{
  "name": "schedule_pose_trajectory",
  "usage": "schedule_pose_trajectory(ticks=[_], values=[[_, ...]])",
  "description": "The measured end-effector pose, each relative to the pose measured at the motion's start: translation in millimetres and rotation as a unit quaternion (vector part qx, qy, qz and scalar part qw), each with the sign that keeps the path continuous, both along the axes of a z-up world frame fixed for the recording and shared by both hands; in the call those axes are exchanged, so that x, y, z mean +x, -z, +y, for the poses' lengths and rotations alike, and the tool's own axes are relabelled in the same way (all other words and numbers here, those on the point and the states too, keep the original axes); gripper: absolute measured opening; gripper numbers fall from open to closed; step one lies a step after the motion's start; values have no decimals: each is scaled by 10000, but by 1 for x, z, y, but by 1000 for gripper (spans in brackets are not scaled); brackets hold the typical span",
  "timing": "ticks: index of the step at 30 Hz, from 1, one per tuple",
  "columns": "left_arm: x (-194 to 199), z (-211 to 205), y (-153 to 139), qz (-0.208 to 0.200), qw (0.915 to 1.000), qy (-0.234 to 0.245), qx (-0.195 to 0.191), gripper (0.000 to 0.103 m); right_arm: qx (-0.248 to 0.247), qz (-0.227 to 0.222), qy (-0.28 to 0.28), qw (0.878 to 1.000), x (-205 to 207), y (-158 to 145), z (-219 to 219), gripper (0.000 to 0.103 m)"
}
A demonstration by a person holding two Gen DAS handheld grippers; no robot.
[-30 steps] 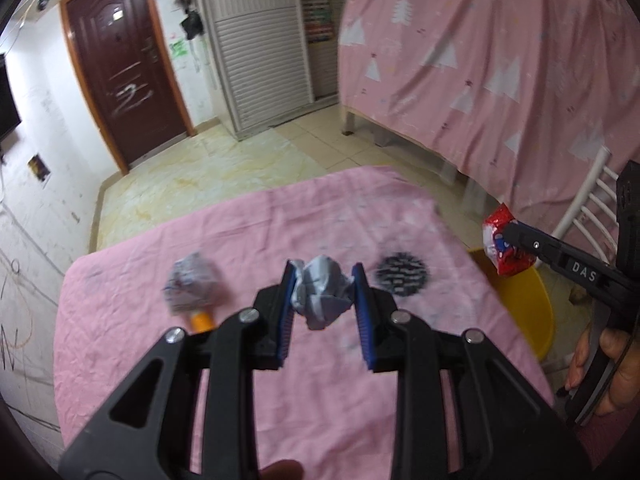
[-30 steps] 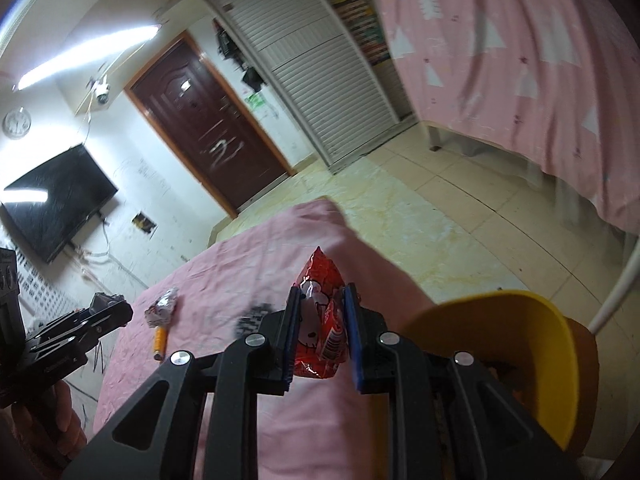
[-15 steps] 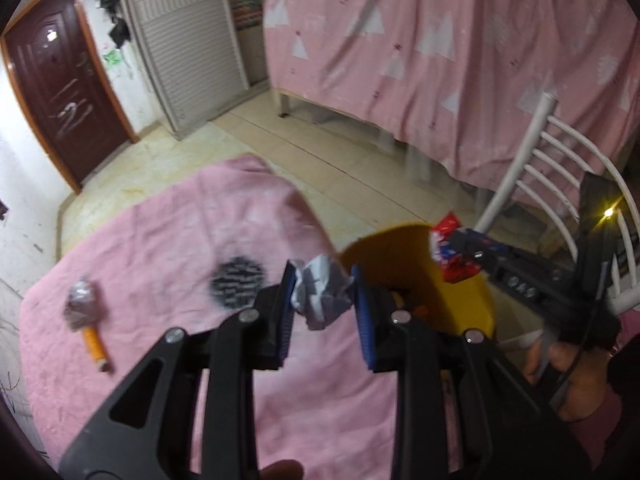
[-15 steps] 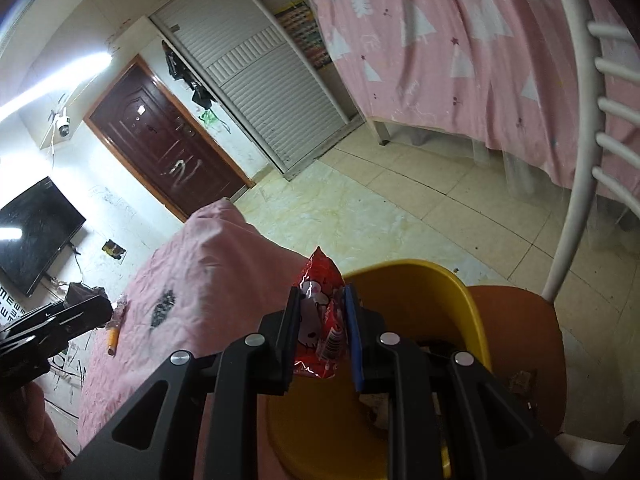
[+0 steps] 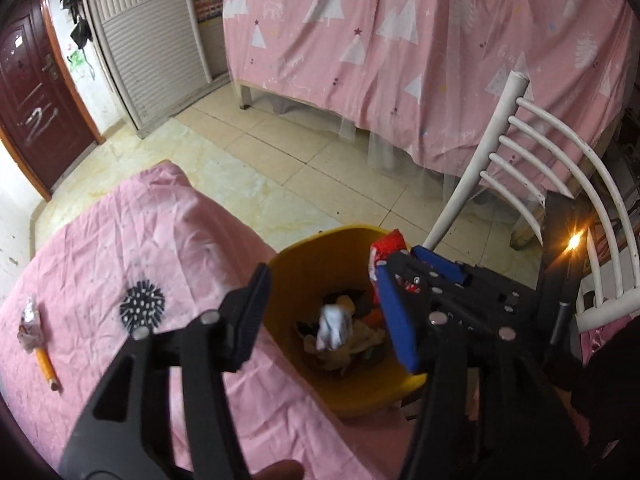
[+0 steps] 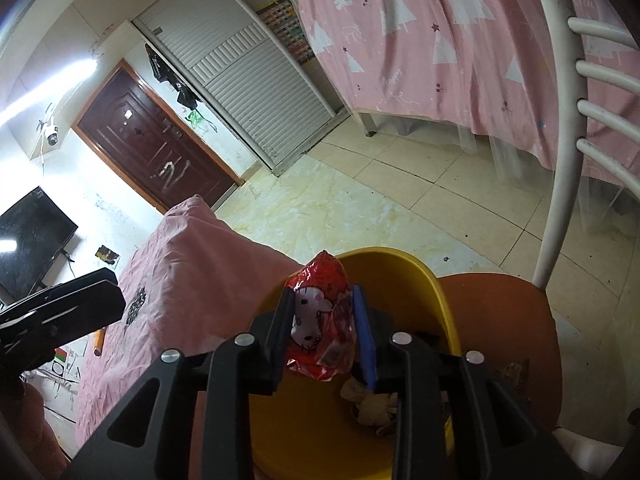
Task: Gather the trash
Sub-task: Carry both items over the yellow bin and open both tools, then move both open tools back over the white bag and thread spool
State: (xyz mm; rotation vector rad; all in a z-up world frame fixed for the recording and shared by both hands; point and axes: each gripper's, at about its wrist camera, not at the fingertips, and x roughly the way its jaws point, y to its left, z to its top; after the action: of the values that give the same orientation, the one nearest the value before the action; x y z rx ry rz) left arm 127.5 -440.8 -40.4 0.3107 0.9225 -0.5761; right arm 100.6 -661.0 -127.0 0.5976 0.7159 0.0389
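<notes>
A yellow bin (image 5: 316, 256) stands on an orange chair seat beside the pink-clothed table. My left gripper (image 5: 326, 316) is open above the bin, and a crumpled grey paper ball (image 5: 333, 327) lies blurred inside among other trash. My right gripper (image 6: 324, 332) is shut on a red snack wrapper (image 6: 320, 312) with a cartoon cat, held over the bin (image 6: 400, 264). The right gripper and wrapper (image 5: 388, 246) also show in the left wrist view at the bin's right rim.
On the pink tablecloth (image 5: 140, 216) lie a black spiky ball (image 5: 142, 308), a foil wrapper (image 5: 30, 318) and an orange pencil (image 5: 46, 362). A white chair back (image 5: 520, 168) stands right of the bin. A pink-draped bed lies beyond the tiled floor.
My left gripper swung right from the table to over the bin and opened; the paper ball dropped in. My right gripper moved with the wrapper over the bin.
</notes>
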Motion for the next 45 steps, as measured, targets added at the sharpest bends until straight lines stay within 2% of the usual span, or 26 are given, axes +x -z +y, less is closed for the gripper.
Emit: schedule_pose_trajectory(ticks=[2,7,16,22,32,38,45], values=[[-1,2,-1,-65,10000,-23,29,53,0,-10,9,10000,-1,0,0,30],[0,18,-13,-142,9998,-134,-75,53,-68,-100,-5,9999,-4,-5,7,53],[13,82,-38,-513,9965,-650,-73,60,-440,-589,-340,9967,-11,-46,45,67],[37,149,-42,-636,9899,-1263,112,62,-622,-805,-806,9915,-7,-70,99,72],[78,260,-37,-479,9733,-2242,101,64,-874,-732,-1589,9807,22,-90,195,73],[99,302,-20,-166,9655,-2597,62,68,-1061,-635,-2055,9708,40,-93,252,74],[117,318,3,200,9620,-2721,-60,68,-1305,-529,-2501,9579,49,-93,307,74]])
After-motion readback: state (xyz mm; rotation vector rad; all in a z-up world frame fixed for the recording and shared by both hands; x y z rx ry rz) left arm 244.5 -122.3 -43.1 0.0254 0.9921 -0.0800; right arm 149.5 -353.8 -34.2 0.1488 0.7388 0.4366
